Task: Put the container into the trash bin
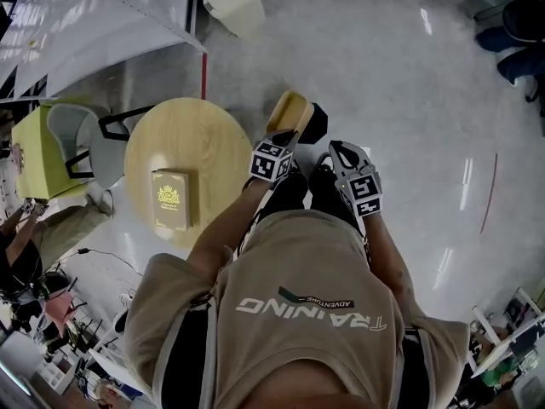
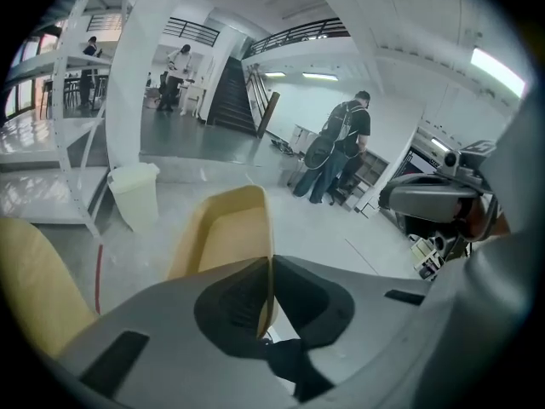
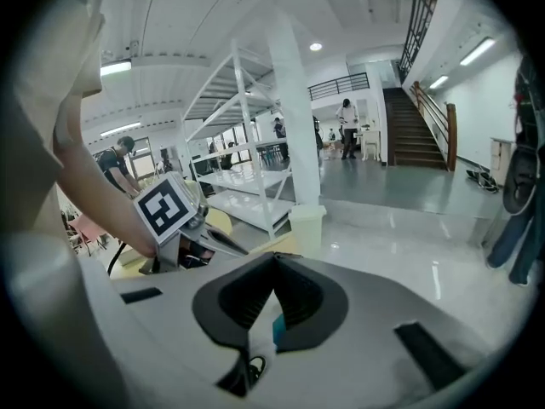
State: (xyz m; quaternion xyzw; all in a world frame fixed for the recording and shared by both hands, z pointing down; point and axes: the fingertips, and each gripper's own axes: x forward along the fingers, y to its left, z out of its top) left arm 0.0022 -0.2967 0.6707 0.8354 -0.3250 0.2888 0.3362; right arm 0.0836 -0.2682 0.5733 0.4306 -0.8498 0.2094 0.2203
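A tan, open-topped container (image 1: 289,112) hangs above the floor in front of me, and my left gripper (image 1: 292,136) is shut on its near rim. In the left gripper view the jaws pinch the container (image 2: 223,231) by its thin wall at the left gripper's (image 2: 268,267) tips. The white trash bin (image 1: 235,4) stands on the floor farther ahead and shows as the trash bin (image 2: 135,194) left of the container. My right gripper (image 1: 341,150) is beside the left one, shut, with nothing between its jaws (image 3: 273,259). The bin (image 3: 306,227) shows beyond them.
A round wooden table (image 1: 209,135) with a gold-printed book (image 1: 171,198) stands at my left, next to a yellow-green chair (image 1: 38,147). White shelving (image 1: 85,24) stands near the bin. A person with a backpack (image 2: 339,147) stands across the glossy floor; stairs (image 2: 230,100) rise behind.
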